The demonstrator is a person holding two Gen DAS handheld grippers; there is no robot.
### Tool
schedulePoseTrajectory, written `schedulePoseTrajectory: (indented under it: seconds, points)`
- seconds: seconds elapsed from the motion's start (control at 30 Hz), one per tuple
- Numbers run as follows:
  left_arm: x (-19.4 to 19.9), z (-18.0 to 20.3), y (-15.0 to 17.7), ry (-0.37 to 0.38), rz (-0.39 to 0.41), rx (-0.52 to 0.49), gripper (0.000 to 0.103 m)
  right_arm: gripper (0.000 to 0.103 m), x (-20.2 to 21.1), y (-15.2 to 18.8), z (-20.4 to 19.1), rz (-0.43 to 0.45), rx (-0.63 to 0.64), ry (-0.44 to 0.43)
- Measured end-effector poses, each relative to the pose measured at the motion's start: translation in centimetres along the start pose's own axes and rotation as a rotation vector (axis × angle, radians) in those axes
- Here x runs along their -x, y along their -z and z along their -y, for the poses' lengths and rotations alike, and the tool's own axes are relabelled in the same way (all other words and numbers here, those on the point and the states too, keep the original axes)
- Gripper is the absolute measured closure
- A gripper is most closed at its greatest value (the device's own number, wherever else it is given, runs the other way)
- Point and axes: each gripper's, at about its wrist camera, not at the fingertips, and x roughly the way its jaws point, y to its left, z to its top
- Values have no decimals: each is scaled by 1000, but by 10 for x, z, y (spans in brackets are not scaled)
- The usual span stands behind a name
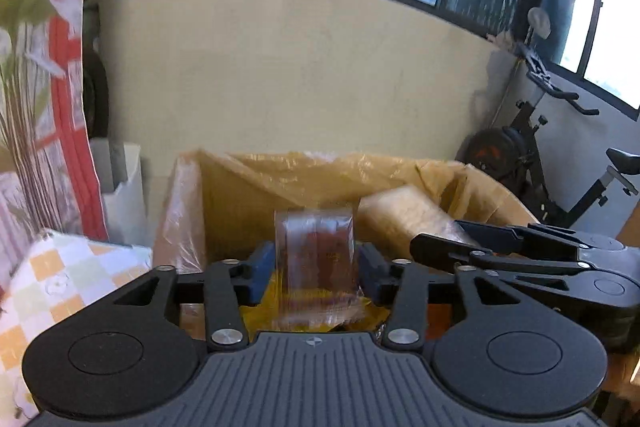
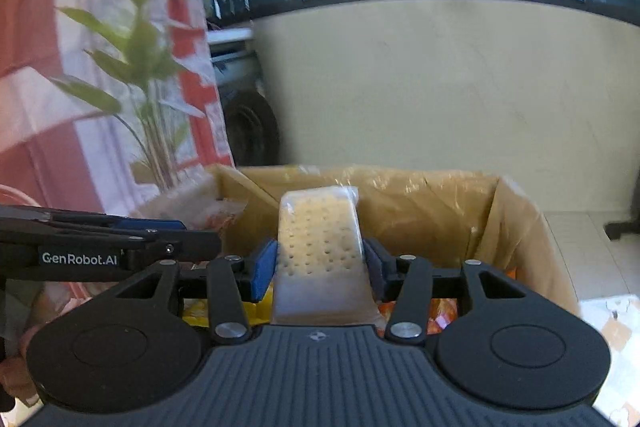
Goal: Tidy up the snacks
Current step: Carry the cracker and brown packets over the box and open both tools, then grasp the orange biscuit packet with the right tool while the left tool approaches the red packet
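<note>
Both hand-held grippers are held above a cardboard box [image 1: 224, 211] lined with clear plastic film. Between the blue pads of the left gripper [image 1: 316, 267] a clear packet of reddish-brown snack [image 1: 314, 251] is seen upright and blurred; narrow gaps show between packet and pads, so the jaws are judged partly open and not pressing, and whether the packet is supported cannot be told. The right gripper [image 2: 320, 263] is closed partway on a pale packet of dotted crackers [image 2: 320, 239], which is clamped at both sides by the pads and tilted away from the camera. In the left wrist view the same cracker packet is seen to the right, with the right gripper's black fingers beneath it. Yellow and orange wrappers [image 2: 440, 311] are visible inside the box, below both grippers. A checked cloth [image 1: 60, 279] is noted left of the box, a cream wall [image 1: 300, 67] and windows behind it, an exercise bike [image 1: 532, 155] at the right, and a green plant [image 2: 136, 51] at the left.
</note>
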Motion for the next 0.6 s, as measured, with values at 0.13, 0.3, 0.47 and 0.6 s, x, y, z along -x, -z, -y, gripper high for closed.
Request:
schedulePoseTrajectory:
  seconds: [0.13, 0.3, 0.47, 0.6]
  points:
    - [11, -9, 5, 1, 13, 7, 47, 44, 12, 5, 1, 27, -13, -26]
    - [54, -22, 14, 27, 31, 24, 44, 44, 48, 13, -6, 75, 27, -77]
    - [102, -32, 36, 9, 37, 20, 42, 44, 83, 31, -24, 110, 55, -152]
    - [127, -48, 63, -15, 30, 46, 42, 42, 101, 55, -41, 97, 60, -224]
